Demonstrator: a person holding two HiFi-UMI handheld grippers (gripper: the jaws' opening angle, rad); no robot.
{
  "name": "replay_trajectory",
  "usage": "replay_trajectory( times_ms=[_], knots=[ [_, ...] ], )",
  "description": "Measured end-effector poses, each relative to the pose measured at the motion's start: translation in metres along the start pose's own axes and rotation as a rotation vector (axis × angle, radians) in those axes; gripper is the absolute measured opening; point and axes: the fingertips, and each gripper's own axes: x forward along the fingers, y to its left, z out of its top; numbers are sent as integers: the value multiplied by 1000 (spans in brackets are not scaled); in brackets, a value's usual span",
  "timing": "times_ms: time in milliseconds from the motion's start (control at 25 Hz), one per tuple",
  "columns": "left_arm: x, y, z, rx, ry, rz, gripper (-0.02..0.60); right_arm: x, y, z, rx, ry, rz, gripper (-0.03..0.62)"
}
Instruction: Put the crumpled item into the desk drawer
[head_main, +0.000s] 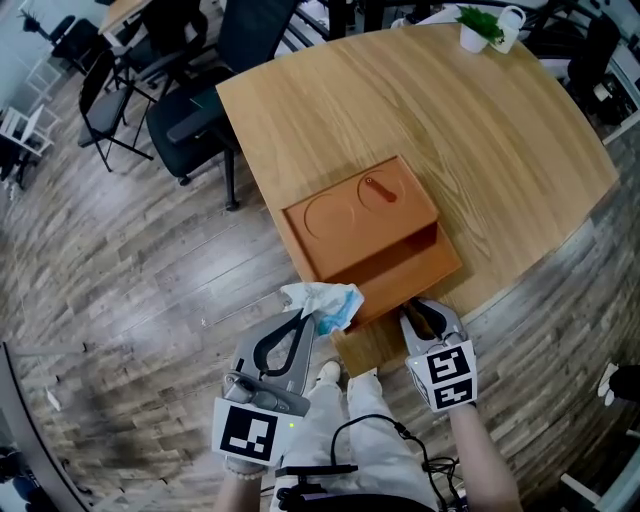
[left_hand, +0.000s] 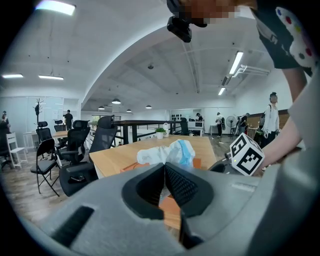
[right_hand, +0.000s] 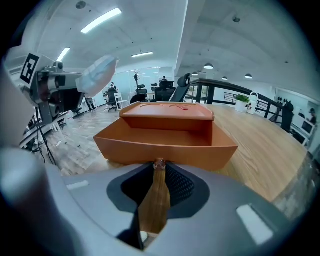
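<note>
– Left gripper (head_main: 312, 320), what is it doing?
– Pinching the crumpled item (head_main: 325, 300), white and blue, and holding it up at the near left corner of the open drawer (head_main: 440, 262), not inside it. The right gripper (head_main: 412, 308) is clamping the drawer's knob (right_hand: 159, 164).
– And around them?
– The orange drawer unit (head_main: 355, 215) is sitting at the edge of the wooden table (head_main: 450, 120). Office chairs (head_main: 190, 110) are standing on the plank floor (head_main: 150, 270), and a potted plant (head_main: 478, 22) is sitting at the table's far side.

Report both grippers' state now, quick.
Left gripper: closed, holding the crumpled item.
Right gripper: closed on the small pull of the open drawer.
</note>
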Motion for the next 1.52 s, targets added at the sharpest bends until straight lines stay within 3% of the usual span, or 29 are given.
replay_trajectory(
  times_ms=[360, 960, 1200, 1520],
  knots=[
    [2, -14, -1, 18, -5, -37, 6, -18, 6, -22, 19, 12, -16, 81],
    [-11, -22, 4, 41, -5, -43, 6, -33, 7, -22, 111, -51, -51, 95],
    [-16, -26, 24, 69, -33, -58, 6, -66, -3, 2, 123, -145, -102, -5],
    [-21, -36, 60, 110, -70, -80, 6, -123, -20, 50, 88, -263, -197, -3]
  ],
)
